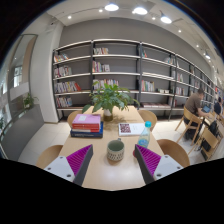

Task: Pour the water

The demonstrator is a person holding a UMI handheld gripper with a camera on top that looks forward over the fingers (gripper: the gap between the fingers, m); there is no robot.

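Two fingers standing spread, gripper point(113, 163) holding nothing. Cup point(116, 151) sitting on table point(100, 175), between fingertips, gaps both sides. Plant point(107, 98) standing far behind cup; books point(87, 125) lying far left, magazine point(131, 128) far right. Risk: off-centre closing tipping cup, water spilling toward books.

Tool point(113, 163) level, pointing forward, fingers spread wide apart. Left finger point(70, 165) and right finger point(157, 163) both in view, roughly symmetric, angled slightly inward toward the tips. Magenta pads point(80, 157) on the inner faces, both bare, nothing pressed between them. Wide gap between the tips. No hand or sleeve of the holder in view. Not touching anything.
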